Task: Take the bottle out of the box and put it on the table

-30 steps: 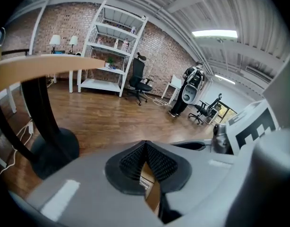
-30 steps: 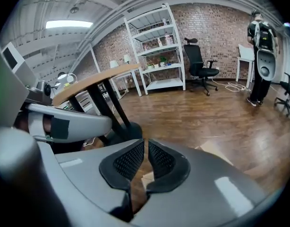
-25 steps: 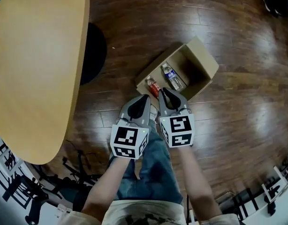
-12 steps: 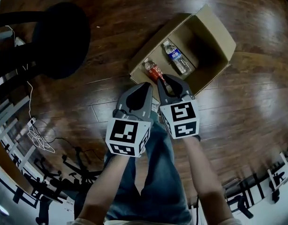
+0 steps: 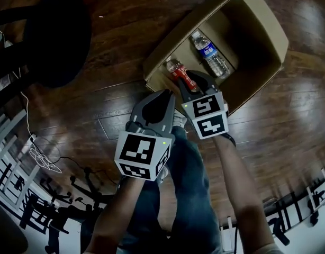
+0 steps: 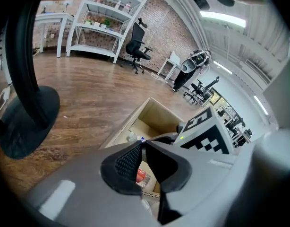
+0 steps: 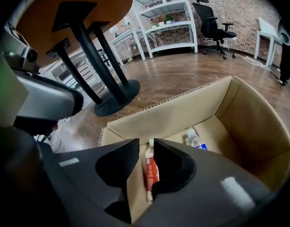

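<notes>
Right gripper [image 7: 146,143] jaws just opening, empty, over the red-labelled bottle [image 7: 150,169] in the cardboard box [image 5: 268,25] — likely light, slick; take mid-body. Left gripper [image 6: 141,144] jaws closed, empty.

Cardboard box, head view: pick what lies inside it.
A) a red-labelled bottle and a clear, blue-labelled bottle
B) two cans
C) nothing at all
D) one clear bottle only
A: a red-labelled bottle and a clear bottle with a blue label both lie on the bottom of the open cardboard box.
</notes>
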The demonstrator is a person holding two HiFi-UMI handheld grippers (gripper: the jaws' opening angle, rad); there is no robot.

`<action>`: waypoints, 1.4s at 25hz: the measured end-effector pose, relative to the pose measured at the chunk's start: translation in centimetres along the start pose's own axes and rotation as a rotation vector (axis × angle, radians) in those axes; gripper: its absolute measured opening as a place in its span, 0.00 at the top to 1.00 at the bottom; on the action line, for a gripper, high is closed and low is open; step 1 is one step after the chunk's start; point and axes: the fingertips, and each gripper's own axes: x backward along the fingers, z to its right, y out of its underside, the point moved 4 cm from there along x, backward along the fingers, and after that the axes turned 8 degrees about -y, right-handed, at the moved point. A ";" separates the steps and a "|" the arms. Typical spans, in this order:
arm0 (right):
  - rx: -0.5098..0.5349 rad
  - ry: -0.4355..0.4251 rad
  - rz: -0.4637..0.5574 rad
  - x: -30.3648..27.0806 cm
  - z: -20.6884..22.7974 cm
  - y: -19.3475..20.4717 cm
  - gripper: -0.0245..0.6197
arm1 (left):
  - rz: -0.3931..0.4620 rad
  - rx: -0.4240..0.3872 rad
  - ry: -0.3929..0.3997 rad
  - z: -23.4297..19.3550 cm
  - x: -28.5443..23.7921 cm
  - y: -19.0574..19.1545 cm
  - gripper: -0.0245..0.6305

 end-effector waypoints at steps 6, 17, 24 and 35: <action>0.040 -0.043 -0.098 -4.9 1.4 3.7 0.74 | 0.000 -0.042 0.050 0.1 -1.3 1.5 0.96; 0.040 -0.037 -0.271 -11.4 3.4 8.3 0.56 | -0.042 -0.046 0.086 -0.9 -2.0 3.6 0.96; 0.092 -0.024 -0.354 -14.4 3.8 9.3 0.49 | -0.053 -0.026 0.071 -2.2 -2.1 4.6 0.96; 0.069 0.035 -0.322 -13.1 3.5 9.4 0.50 | -0.069 -0.017 0.042 -3.7 -1.0 5.3 0.96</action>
